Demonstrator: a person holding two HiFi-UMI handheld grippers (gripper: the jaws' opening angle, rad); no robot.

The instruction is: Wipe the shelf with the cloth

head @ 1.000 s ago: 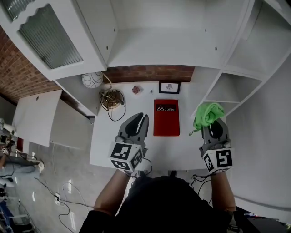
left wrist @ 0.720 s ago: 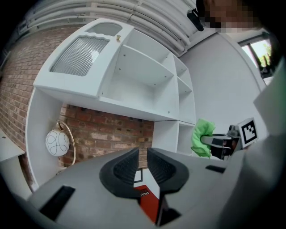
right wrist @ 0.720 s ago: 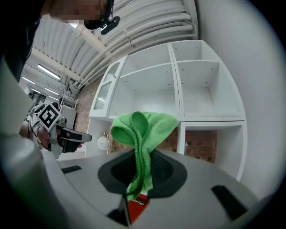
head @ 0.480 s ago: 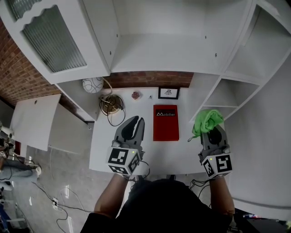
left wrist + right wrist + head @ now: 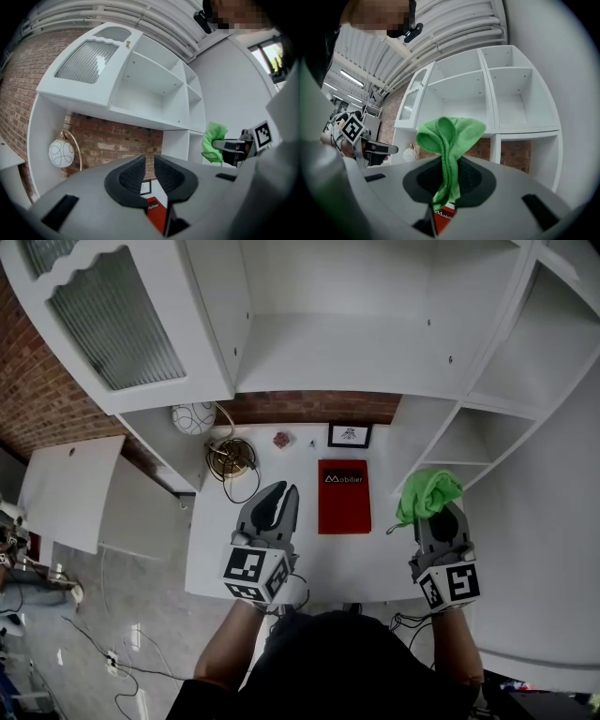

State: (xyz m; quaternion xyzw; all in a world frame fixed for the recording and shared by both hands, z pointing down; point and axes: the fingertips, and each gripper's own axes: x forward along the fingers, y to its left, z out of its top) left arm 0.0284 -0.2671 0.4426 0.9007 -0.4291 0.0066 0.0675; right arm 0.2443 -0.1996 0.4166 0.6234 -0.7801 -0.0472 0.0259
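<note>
The green cloth [image 5: 428,491] is bunched and stands up out of my right gripper [image 5: 439,506], which is shut on it over the right end of the white desk [image 5: 291,554]. In the right gripper view the cloth [image 5: 450,136] hangs down between the jaws of that gripper [image 5: 449,180], and the white shelf unit [image 5: 506,101] with its bare compartments rises ahead. My left gripper [image 5: 281,495] hovers over the desk's left half, its jaws nearly together with only a thin slit and nothing in it [image 5: 150,166]. The long shelf board [image 5: 347,362] lies above the desk.
A red book [image 5: 344,495] lies mid-desk between the grippers. Behind it stand a small picture frame [image 5: 350,435], a small pink thing [image 5: 282,439], a coil of cable [image 5: 230,451] and a globe lamp [image 5: 192,417]. A ribbed-glass cupboard door [image 5: 103,315] stands open at the left.
Both grippers have drifted slightly toward the person; the right one still holds the cloth. Nothing on the desk has moved.
</note>
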